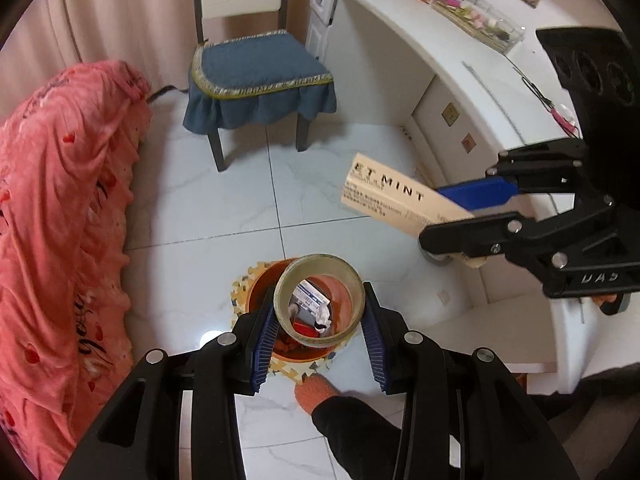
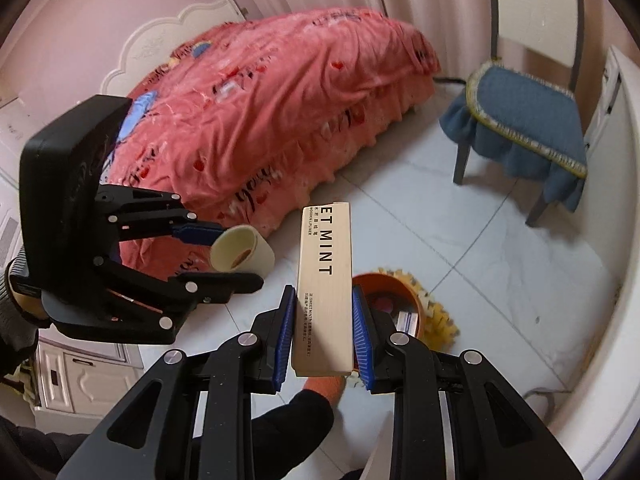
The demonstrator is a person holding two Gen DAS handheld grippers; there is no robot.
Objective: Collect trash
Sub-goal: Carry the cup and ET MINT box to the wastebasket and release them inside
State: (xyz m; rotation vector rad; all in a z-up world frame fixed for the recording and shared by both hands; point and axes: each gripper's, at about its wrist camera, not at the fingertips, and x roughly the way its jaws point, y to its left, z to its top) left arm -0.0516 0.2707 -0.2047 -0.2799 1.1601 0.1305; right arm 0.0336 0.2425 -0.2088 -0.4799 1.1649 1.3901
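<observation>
My left gripper (image 1: 320, 338) is shut on an empty tape roll (image 1: 319, 300), a pale cardboard ring, and holds it right above an orange trash bin (image 1: 260, 286) on the floor. Through the ring I see packaging scraps in the bin. My right gripper (image 2: 323, 334) is shut on a long beige "SWEET MINT" box (image 2: 324, 280) and holds it in the air. In the left wrist view that box (image 1: 384, 196) hangs up and right of the bin. In the right wrist view the bin (image 2: 386, 284) is just beyond the box, and the left gripper (image 2: 224, 254) with the roll (image 2: 242, 254) is at left.
The bin stands on a yellow foam mat (image 1: 244, 276) on white floor tiles. A bed with a pink quilt (image 1: 60, 220) is to the left. A chair with a blue cushion (image 1: 256, 68) stands behind. A white desk (image 1: 460, 72) curves along the right. My foot in an orange sock (image 1: 318, 394) is near the bin.
</observation>
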